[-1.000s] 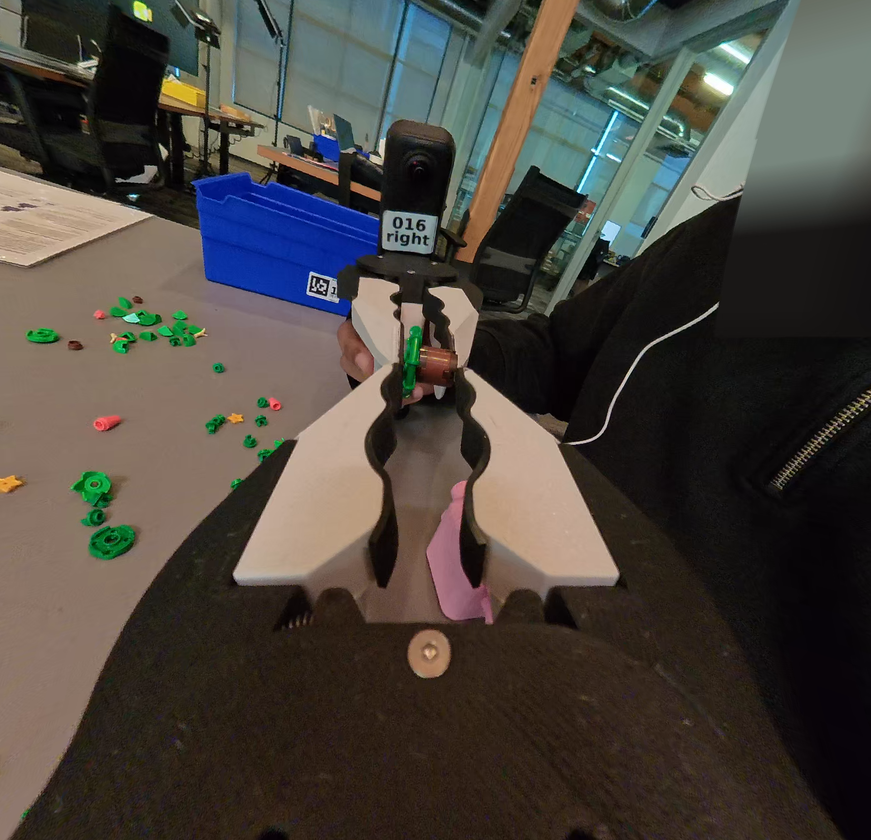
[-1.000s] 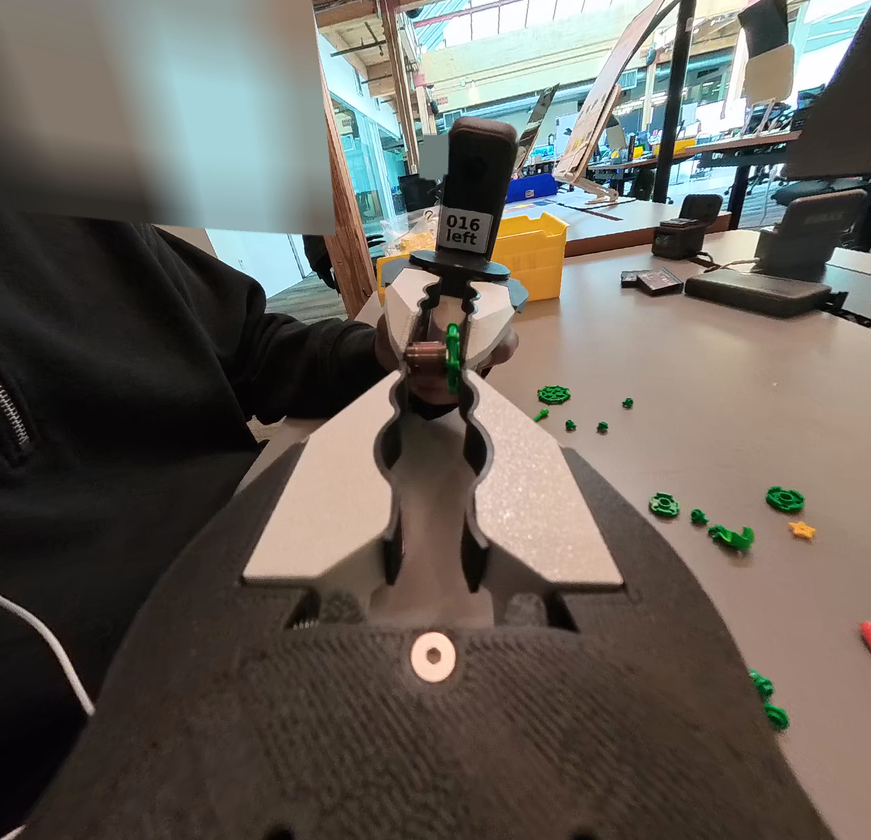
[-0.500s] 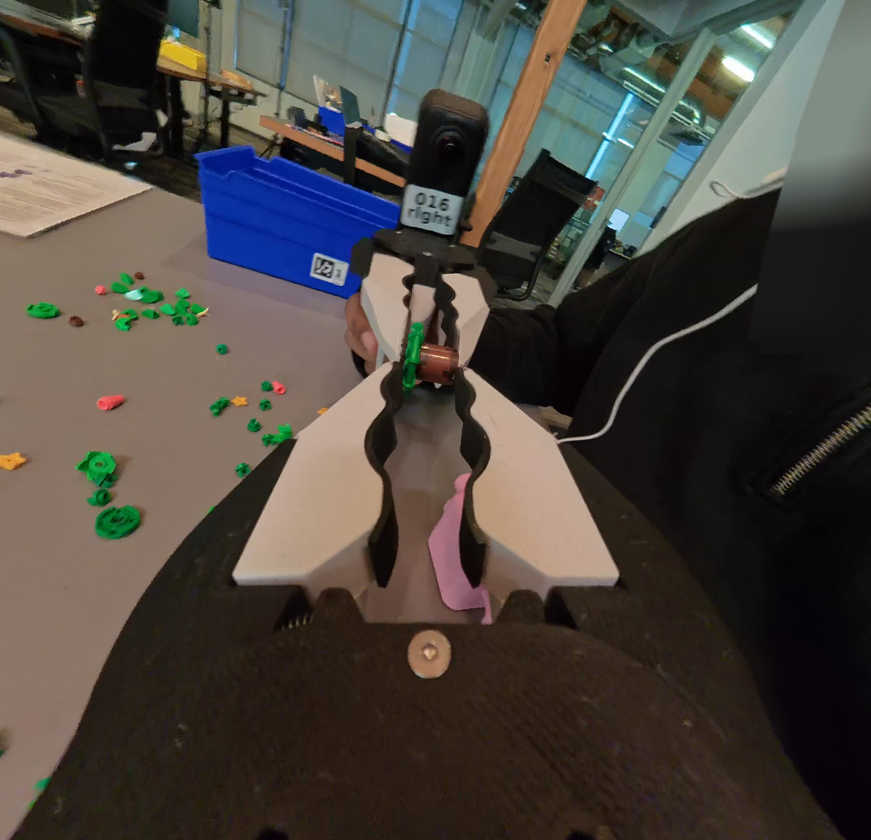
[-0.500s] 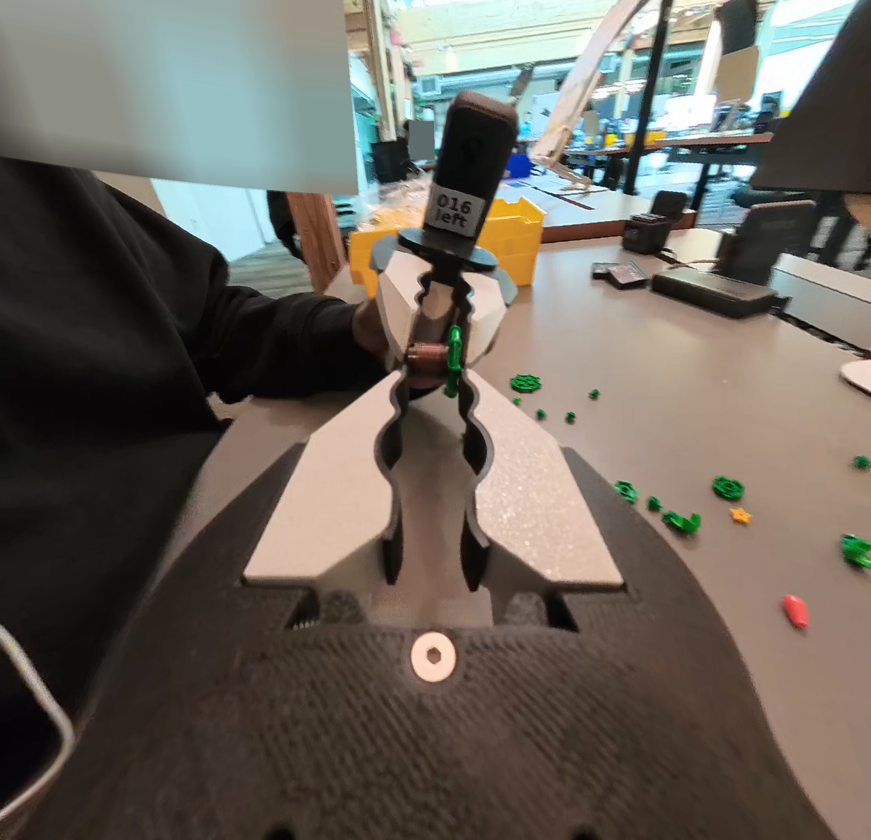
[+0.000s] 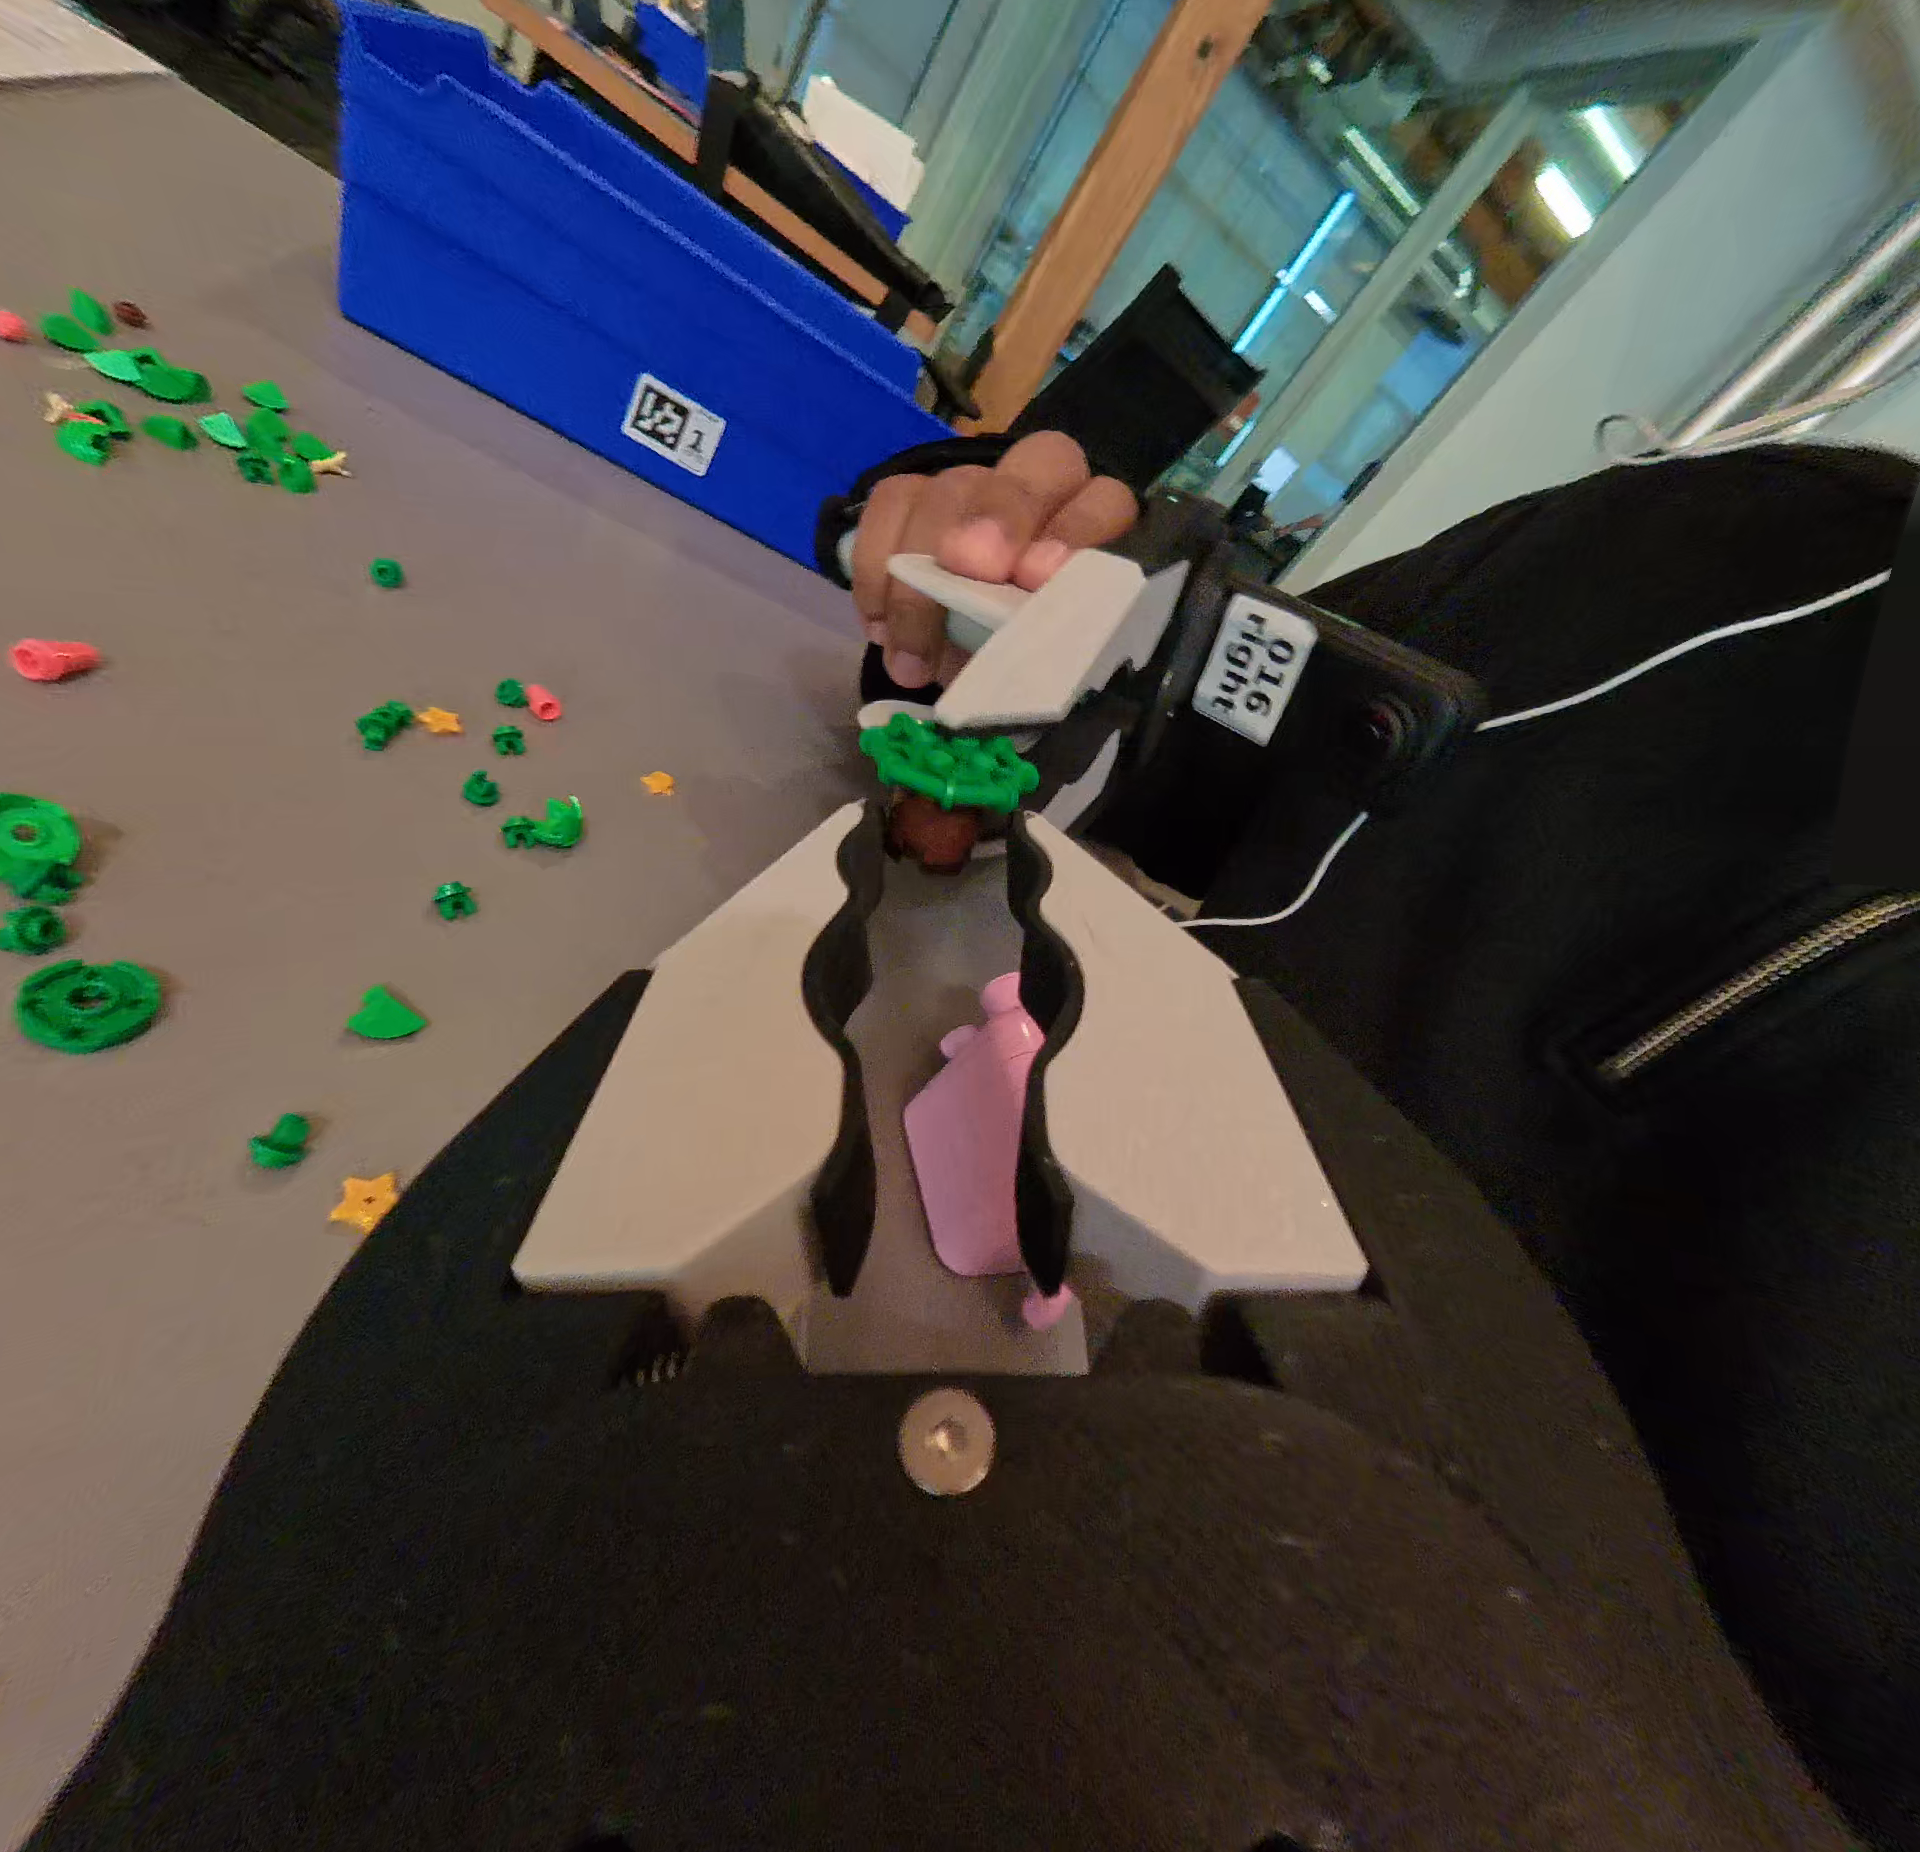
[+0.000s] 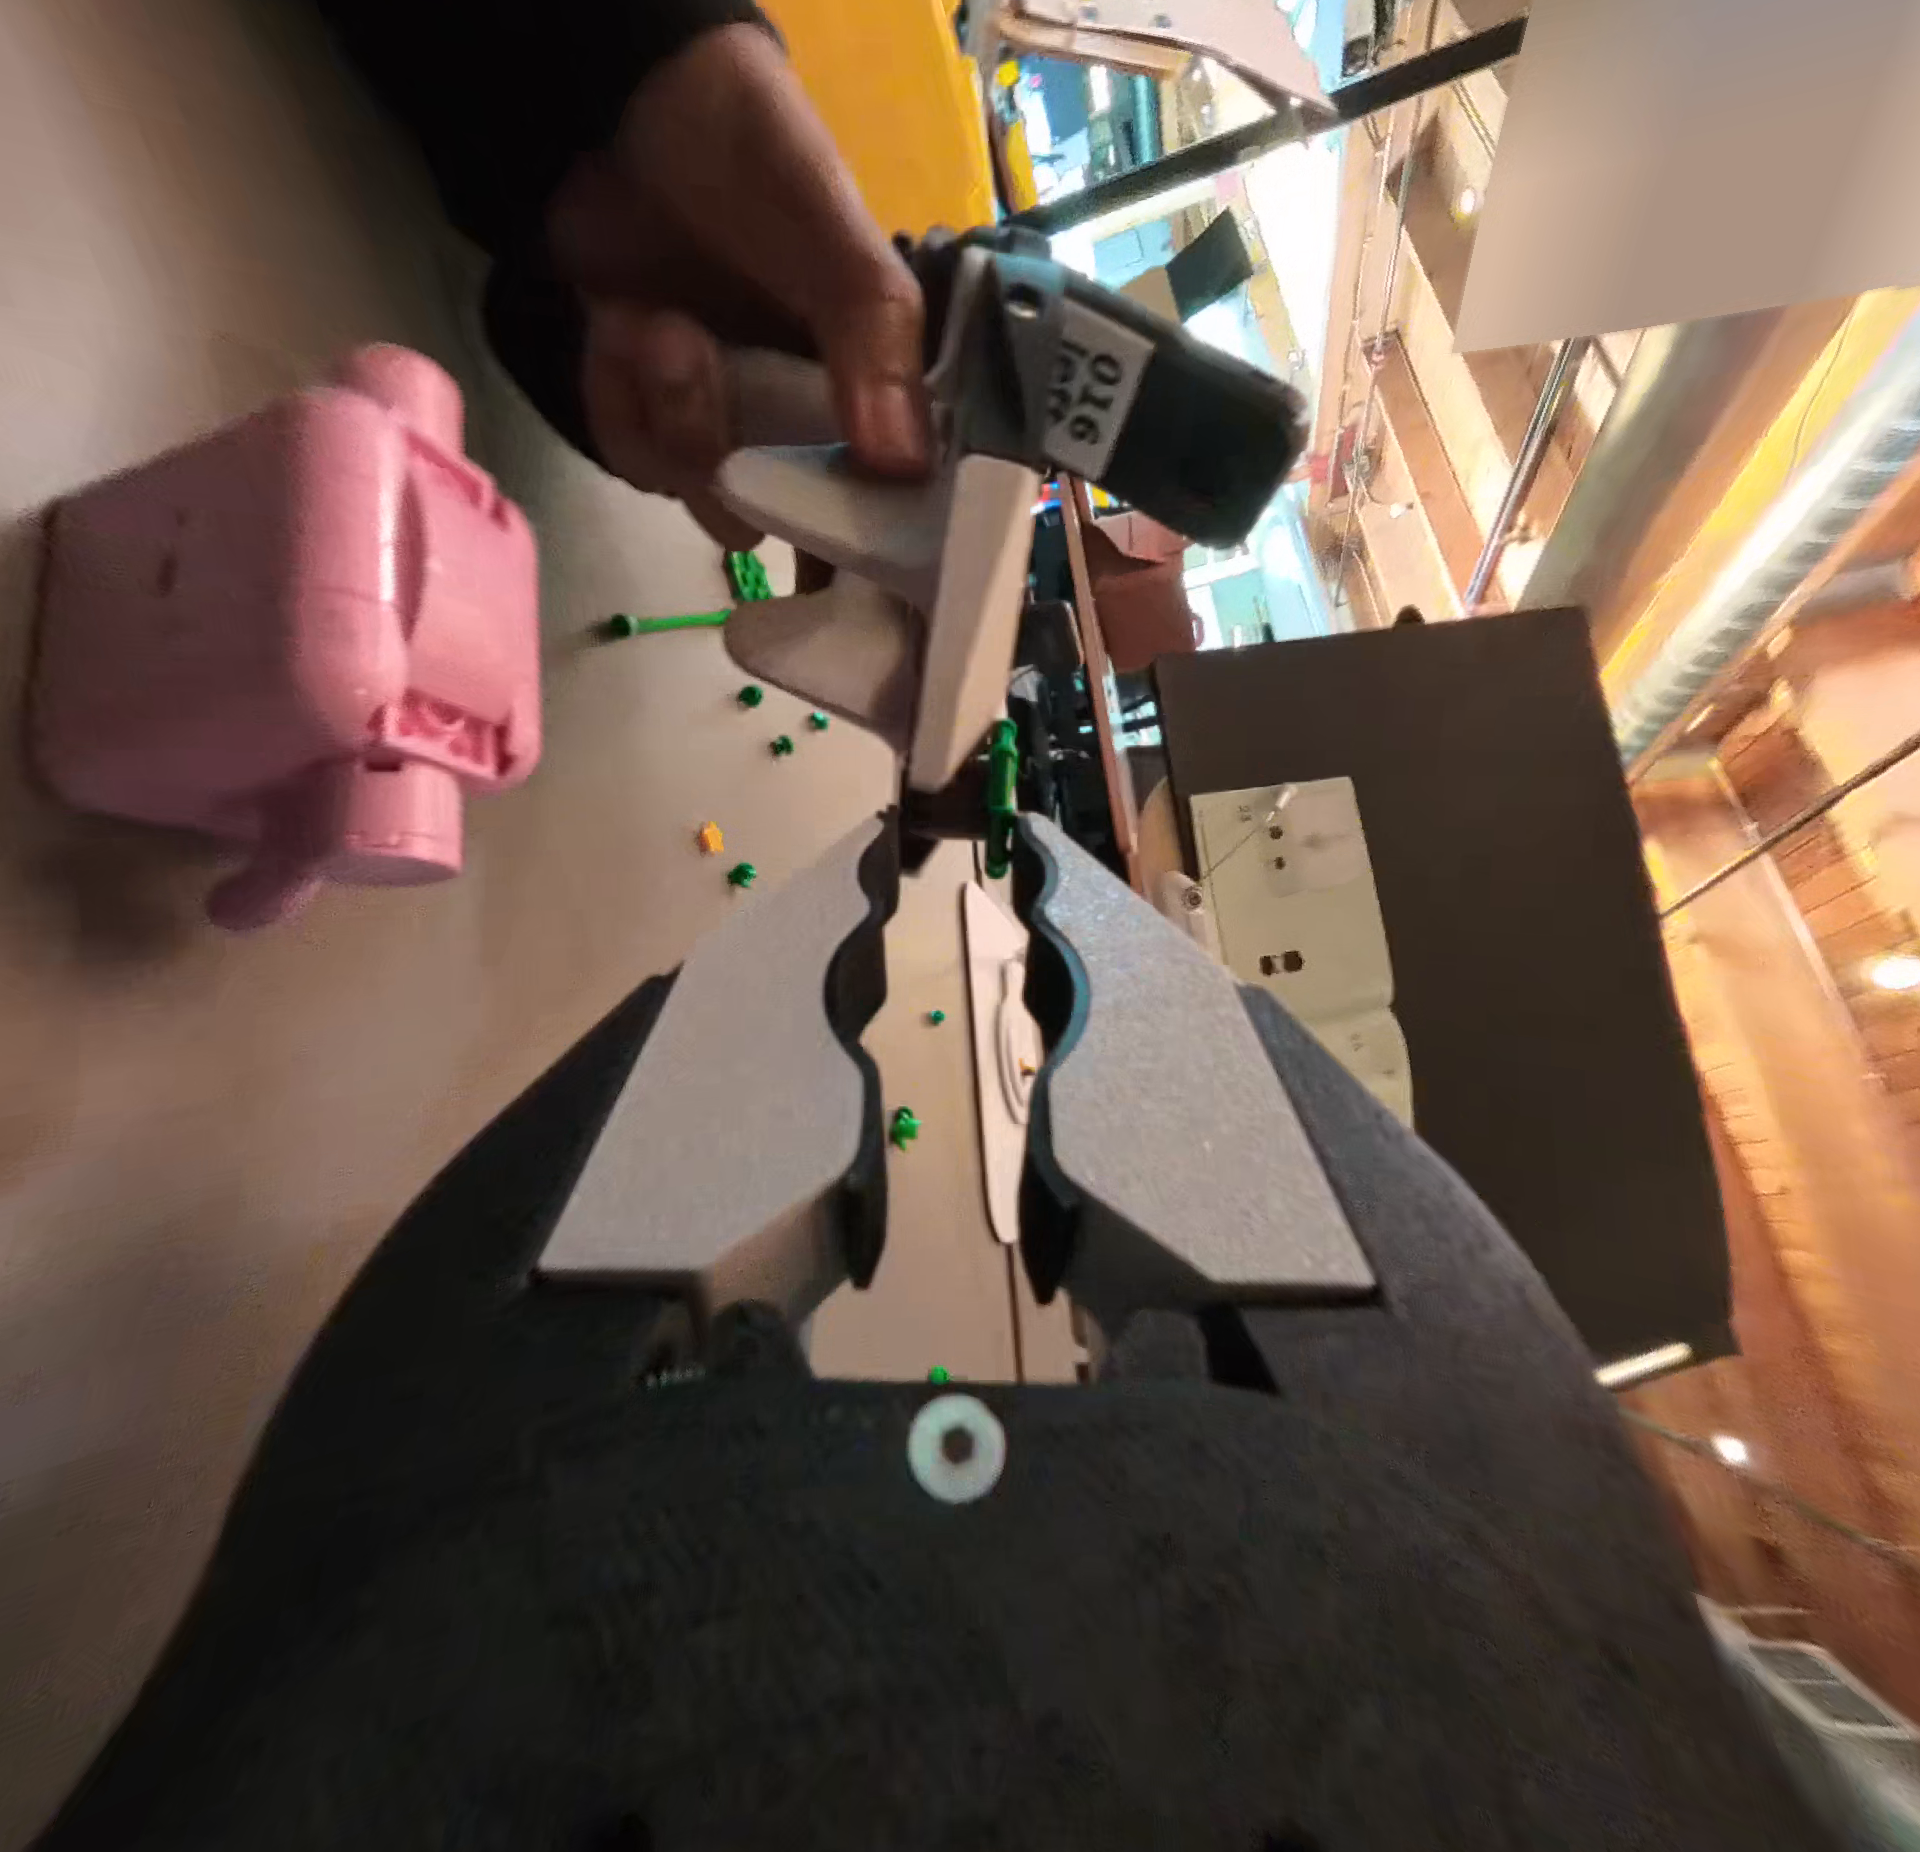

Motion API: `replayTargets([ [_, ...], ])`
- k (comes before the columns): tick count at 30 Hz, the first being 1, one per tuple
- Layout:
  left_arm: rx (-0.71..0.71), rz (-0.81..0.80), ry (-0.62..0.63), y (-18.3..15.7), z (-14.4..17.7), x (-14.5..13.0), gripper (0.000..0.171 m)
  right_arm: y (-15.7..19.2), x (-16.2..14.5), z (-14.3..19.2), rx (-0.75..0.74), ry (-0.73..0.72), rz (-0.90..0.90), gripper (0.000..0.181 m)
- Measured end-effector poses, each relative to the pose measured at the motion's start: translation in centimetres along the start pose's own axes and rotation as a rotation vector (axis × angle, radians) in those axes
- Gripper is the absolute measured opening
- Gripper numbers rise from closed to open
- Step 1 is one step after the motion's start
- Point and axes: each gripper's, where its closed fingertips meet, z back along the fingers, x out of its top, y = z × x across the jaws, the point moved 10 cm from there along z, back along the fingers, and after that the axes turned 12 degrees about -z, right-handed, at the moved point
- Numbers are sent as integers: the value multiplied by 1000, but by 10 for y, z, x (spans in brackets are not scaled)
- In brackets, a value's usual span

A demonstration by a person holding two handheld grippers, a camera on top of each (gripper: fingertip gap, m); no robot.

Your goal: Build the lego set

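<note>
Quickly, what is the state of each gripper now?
Left gripper: shut on the small brown round lego piece.
Right gripper: shut on the green round lego leaf plate, joined to that brown piece.

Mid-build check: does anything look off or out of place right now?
Nothing looks damaged. Oddest: the right gripper meets the left gripper rolled on its side, over the green round plate on the brown piece. Small green pieces lie scattered across the table.
</note>
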Motion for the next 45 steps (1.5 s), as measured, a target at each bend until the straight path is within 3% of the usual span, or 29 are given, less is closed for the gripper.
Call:
replayTargets([
  [4, 32, -26, 13, 1, 2, -1, 12, 1, -1, -2, 21, -2, -52, 20],
  [5, 41, -34, 12, 2, 2, -1, 12, 0, -2, -2, 47, -21, -125, 31],
  [7, 62, -41, 0, 2, 4, 0, 12, -4, -4, -2, 73, -85, -333, 79],
  [8, 69, -46, -7, 3, 5, 1, 12, -7, -6, -2, 92, -104, -437, 82],
  [14, 167, -191, -11, -3, 7, 6, 12, -30, -27, -3, 271, -237, -1128, 68],
  [17, 205, -303, 39, -11, 2, 6, 12, -32, -38, -6, 359, -264, -1312, 59],
  [21, 201, -371, 97, -17, -7, 3, 12, -30, -37, -7, 401, -274, -1322, 43],
  [27, 171, -352, 85, -16, -8, 2, 13, -24, -31, -7, 444, -232, -1229, 30],
  [31, 167, -341, 106, -15, -9, 0, 16, -26, -32, -6, 442, -229, -1225, 30],
  [33, 212, -332, 135, -11, -8, -2, 25, -28, -36, -6, 425, -216, -1240, 29],
  [40, 366, -176, 112, 10, 9, -2, 31, -25, -56, -14, 445, -14, -1335, 30],
  [45, 400, -73, -19, 18, 25, 2, 32, -14, -63, -21, 539, 162, -1327, 30],
])
